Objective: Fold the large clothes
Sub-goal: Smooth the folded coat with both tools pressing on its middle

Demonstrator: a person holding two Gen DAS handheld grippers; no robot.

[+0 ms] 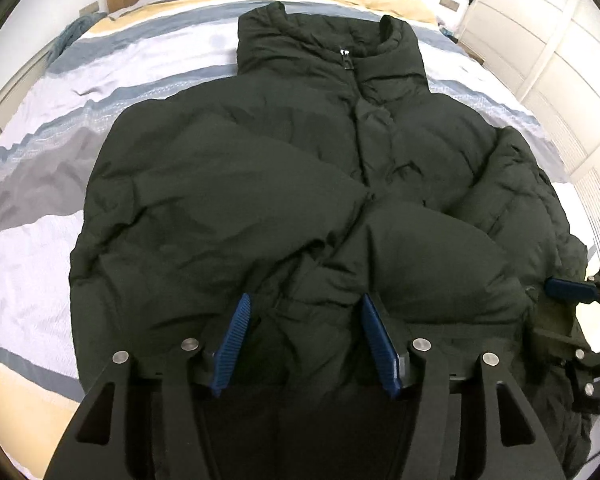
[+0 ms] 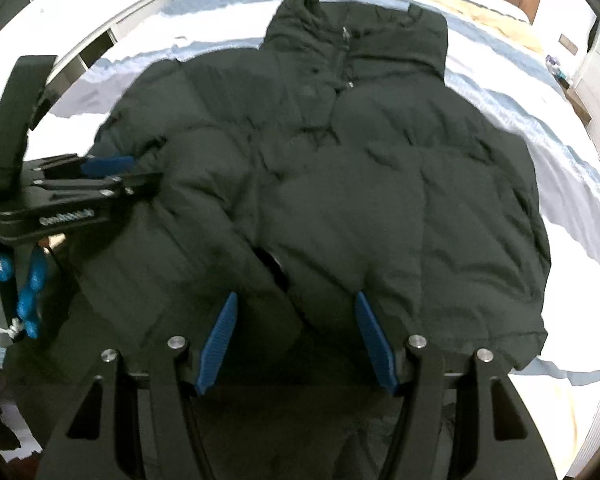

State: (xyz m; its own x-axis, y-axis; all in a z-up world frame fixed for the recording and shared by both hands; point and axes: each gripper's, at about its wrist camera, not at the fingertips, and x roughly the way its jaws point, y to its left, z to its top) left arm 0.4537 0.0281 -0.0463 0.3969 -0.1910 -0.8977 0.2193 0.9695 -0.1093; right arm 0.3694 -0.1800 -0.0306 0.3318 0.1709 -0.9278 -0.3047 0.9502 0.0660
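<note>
One big bed [image 1: 40, 184], striped cover, headboard far off. Spread across it, front up, collar away from the cameras: dark puffer jacket [image 1: 284, 168], zipped, zip pull [image 1: 346, 58] just under the collar.

Both sleeves [image 1: 236, 184] already brought in over the chest, crossing toward the middle, cuffs pointing down at the hem. So roughly the first stage done, by the look of it. Body not yet doubled over; hem near the cameras, collar lying flat at the far end. Judged still to do: the lengthways fold, hem up to collar or collar down to hem, then a press to flatten all that loft. Puffy stuff, likely to spring back.

Down at the hem now, two tools side by side. Left gripper [image 1: 304, 304] poised over the bottom edge, jaws apart, blue pads [image 1: 234, 344] straddling a ridge of fabric but not pinching it. Right gripper [image 2: 296, 302] just beside, lower right corner of the left view, likewise spread, pads clear of the cloth, a cuff opening [image 2: 272, 264] showing dark between the sleeves just ahead. Nothing held by either. Looks like a lining-up for a two-handed grab at the hem.
</note>
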